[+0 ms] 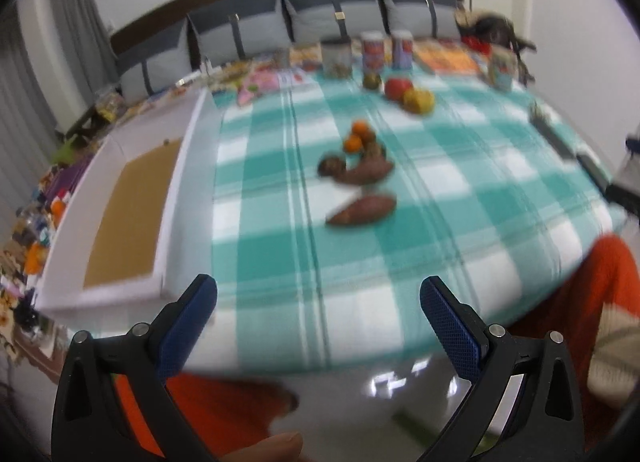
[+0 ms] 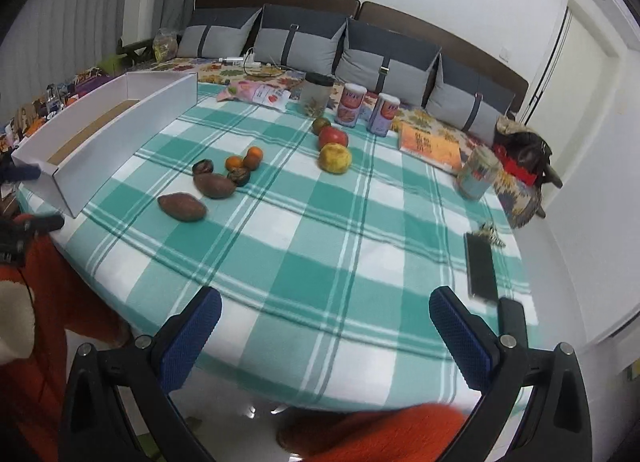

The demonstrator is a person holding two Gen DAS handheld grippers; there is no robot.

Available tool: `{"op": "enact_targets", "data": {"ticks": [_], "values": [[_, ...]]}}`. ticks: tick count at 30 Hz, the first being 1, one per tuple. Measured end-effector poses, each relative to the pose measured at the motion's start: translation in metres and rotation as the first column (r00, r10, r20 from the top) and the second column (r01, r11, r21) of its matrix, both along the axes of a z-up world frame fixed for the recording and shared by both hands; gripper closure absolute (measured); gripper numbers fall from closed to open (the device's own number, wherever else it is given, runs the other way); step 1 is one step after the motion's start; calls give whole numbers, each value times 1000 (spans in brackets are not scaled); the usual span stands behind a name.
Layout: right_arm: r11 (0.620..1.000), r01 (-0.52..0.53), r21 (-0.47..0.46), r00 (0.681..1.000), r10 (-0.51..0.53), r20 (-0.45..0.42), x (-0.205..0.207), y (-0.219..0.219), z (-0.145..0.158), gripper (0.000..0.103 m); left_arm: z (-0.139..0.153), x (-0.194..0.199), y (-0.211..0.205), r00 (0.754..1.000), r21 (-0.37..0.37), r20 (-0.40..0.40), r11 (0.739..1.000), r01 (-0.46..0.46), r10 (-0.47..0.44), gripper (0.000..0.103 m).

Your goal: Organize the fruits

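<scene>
— What is nearest?

— The two tools. The left tool and the right tool both have their blue pads spread wide, with nothing between them. Both hang over the near edge of the checked blanket, which covers a bed. Orange clothing of the person shows below each.

— And the fruit, taking the white box as the mark?

— The box sits open on the left edge of the blanket, with a brown bottom. Just right of its near end lies a sweet potato, and a second sweet potato lies a little beyond. Touching or just beside that second one are two dark round fruits, and behind them two small oranges. All lie on the blanket, outside the box.

— Further back?

— Further right of the box and deeper in, a yellow fruit, a red fruit and a dark green one stand in a close row. Behind them are a jar and two tins. Well to the right of the box lie a phone and another tin. Grey pillows line the headboard at the back.
</scene>
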State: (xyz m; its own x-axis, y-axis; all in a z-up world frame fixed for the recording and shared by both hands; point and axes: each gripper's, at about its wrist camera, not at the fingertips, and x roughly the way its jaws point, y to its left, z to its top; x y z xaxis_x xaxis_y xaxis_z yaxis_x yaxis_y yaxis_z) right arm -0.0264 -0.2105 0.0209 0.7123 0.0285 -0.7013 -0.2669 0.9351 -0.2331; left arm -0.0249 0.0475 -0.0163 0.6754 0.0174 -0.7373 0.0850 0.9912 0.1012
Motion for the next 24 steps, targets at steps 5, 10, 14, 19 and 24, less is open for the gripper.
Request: {"op": "enact_targets", "data": {"ticks": [5, 10, 14, 19, 24], "values": [[976, 63, 210, 997, -72, 36, 29, 12, -10, 0, -21, 27, -21, 998, -152, 34, 987, -56, 62, 1], [933, 146, 328, 979, -183, 87, 27, 28, -37, 0, -55, 29, -21, 996, -176, -10, 980, -92, 92, 1], [957, 129, 261, 976, -168, 135, 19, 36, -47, 0, -59, 21, -17, 993, -159, 26, 981, -109, 114, 1], [949, 139, 285, 974, -183, 134, 17, 28, -56, 0, -63, 24, -12, 988, -155, 51, 978, -137, 146, 1], [930, 174, 323, 959, -234, 159, 20, 13, -66, 0, -75, 28, -13, 990, -152, 39, 980, -131, 138, 1]]}}
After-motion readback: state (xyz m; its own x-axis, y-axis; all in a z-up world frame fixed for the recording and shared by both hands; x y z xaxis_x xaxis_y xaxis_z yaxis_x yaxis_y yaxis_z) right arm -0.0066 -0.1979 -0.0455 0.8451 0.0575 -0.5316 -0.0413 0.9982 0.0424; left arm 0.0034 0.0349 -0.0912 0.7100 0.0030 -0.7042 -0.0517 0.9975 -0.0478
